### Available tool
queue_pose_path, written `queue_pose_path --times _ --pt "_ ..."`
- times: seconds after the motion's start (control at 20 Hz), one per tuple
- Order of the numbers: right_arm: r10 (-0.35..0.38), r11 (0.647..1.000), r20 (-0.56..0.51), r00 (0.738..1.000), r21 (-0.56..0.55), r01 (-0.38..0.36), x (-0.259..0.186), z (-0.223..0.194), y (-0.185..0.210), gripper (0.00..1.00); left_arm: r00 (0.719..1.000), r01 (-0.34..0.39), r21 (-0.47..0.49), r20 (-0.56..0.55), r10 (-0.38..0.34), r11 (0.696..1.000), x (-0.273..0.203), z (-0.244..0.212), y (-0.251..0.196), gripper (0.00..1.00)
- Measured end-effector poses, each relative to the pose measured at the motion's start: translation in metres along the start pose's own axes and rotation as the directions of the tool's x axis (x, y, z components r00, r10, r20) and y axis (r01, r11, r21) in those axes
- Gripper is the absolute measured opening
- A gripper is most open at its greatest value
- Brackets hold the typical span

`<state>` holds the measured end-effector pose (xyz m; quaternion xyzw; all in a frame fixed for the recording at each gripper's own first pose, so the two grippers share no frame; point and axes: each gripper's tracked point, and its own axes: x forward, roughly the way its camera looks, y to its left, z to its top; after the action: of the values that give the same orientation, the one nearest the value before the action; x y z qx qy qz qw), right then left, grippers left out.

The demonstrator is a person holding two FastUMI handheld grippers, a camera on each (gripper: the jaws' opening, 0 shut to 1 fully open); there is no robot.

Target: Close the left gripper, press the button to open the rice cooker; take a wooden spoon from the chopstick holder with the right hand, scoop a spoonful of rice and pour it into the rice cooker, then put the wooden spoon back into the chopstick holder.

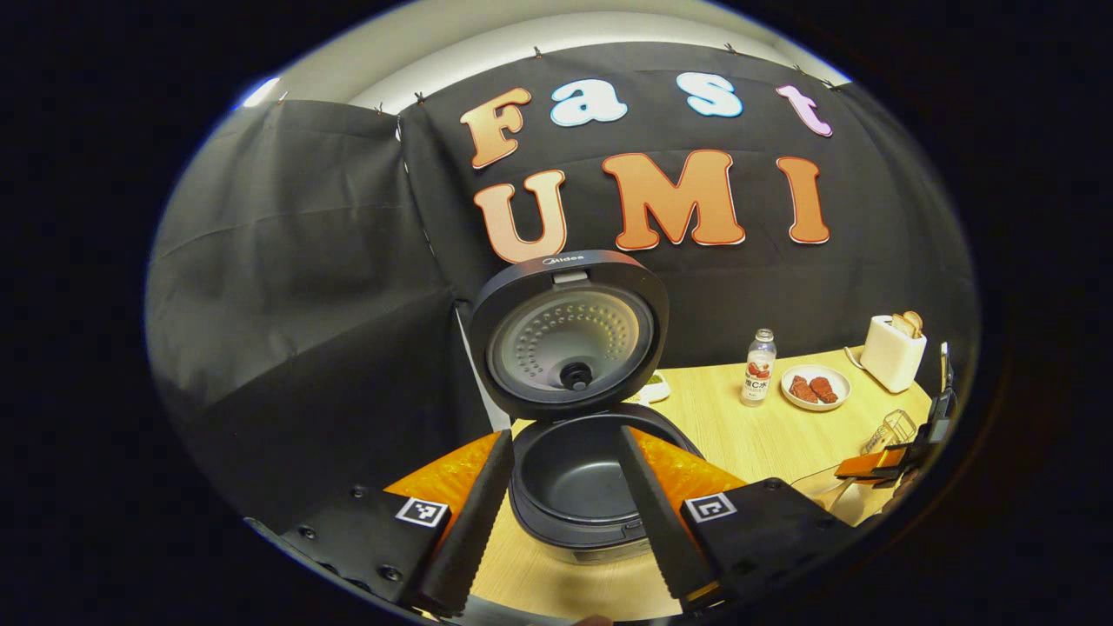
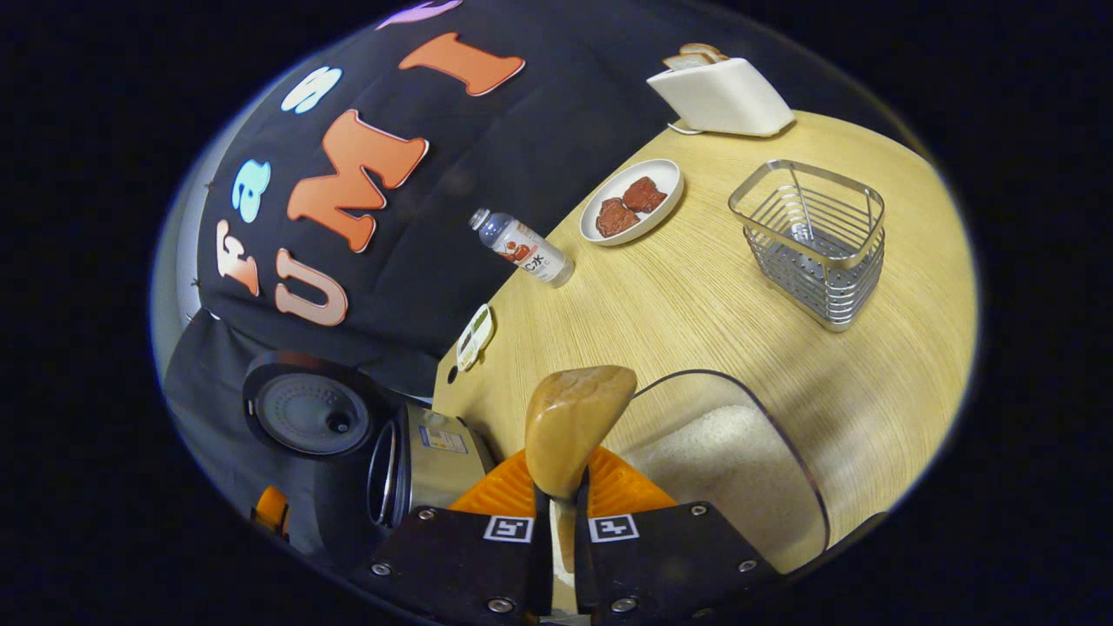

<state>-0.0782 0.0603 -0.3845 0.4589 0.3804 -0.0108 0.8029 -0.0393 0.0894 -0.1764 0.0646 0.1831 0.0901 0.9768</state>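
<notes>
Rice cooker (image 1: 578, 469) is open: lid (image 1: 569, 330) tilted up, inner pot looks empty, so the button step is done. Left hand-held gripper (image 1: 565, 513) sits in front of the cooker, fingers spread apart, holding nothing.

Right hand-held gripper (image 2: 561, 504) is clamped on the wooden spoon (image 2: 569, 426), both fingers pressing the handle, bowl pointing forward. So the spoon is out of the chopstick holder (image 2: 813, 239), which stands further back on the worktop (image 2: 696, 304).

Spoon bowl is over the near rim of the clear rice container (image 2: 730, 461), rice visible inside. Can't tell if the spoon carries any rice; I see its back side only.

My read: somewhere around the scoop. Left to do: scoop (if not done), carry to the cooker on the spoon's left, pour into the pot, return the spoon to the holder.
</notes>
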Motion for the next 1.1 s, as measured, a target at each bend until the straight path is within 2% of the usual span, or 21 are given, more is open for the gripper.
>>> queue_pose_path --times 0.15,0.2,0.25,0.4,0.45,0.5,0.75,0.9,0.95,1.1 --pt "0.035 0.999 0.016 0.999 0.02 -0.035 -0.008 0.013 -0.004 0.09 1.0 0.001 0.012 0.005 -0.001 1.0 -0.003 0.003 -0.006 0.84" --pt "0.052 0.998 0.021 0.998 0.029 -0.053 -0.011 0.018 -0.003 0.09 1.0 0.005 0.015 0.007 -0.005 1.0 -0.004 0.005 -0.01 0.76" --pt "0.064 0.997 0.025 0.998 0.033 -0.065 -0.015 0.023 -0.003 0.09 1.0 0.008 0.018 0.01 -0.008 1.0 -0.005 0.006 -0.013 0.84" --pt "0.096 0.994 0.041 0.995 0.052 -0.098 -0.022 0.04 -0.006 0.09 1.0 0.015 0.021 0.019 -0.015 1.0 -0.008 0.011 -0.023 0.84" --pt "0.102 0.993 0.044 0.994 0.05 -0.105 -0.025 0.045 -0.008 0.09 1.0 0.015 0.02 0.022 -0.016 1.0 -0.009 0.011 -0.025 0.76" --pt "0.117 0.991 0.048 0.992 0.059 -0.12 -0.028 0.05 -0.009 0.09 1.0 0.014 0.019 0.026 -0.014 1.0 -0.009 0.014 -0.027 0.84" --pt "0.16 0.981 0.057 0.985 0.102 -0.165 -0.041 0.071 -0.015 0.09 0.999 0.001 0.003 0.032 -0.001 1.0 -0.01 0.017 -0.034 0.84" --pt "0.194 0.962 0.089 0.977 0.179 -0.208 -0.047 0.086 -0.011 0.09 0.999 -0.005 -0.001 0.035 0.005 1.0 -0.01 0.019 -0.038 0.84" --pt "0.209 0.953 0.098 0.973 0.202 -0.225 -0.049 0.091 -0.008 0.09 0.999 -0.008 -0.003 0.035 0.008 1.0 -0.01 0.019 -0.039 0.77" --pt "0.263 0.927 0.118 0.958 0.244 -0.284 -0.055 0.103 0.005 0.09 0.999 -0.012 -0.01 0.039 0.012 1.0 -0.01 0.021 -0.042 0.76"
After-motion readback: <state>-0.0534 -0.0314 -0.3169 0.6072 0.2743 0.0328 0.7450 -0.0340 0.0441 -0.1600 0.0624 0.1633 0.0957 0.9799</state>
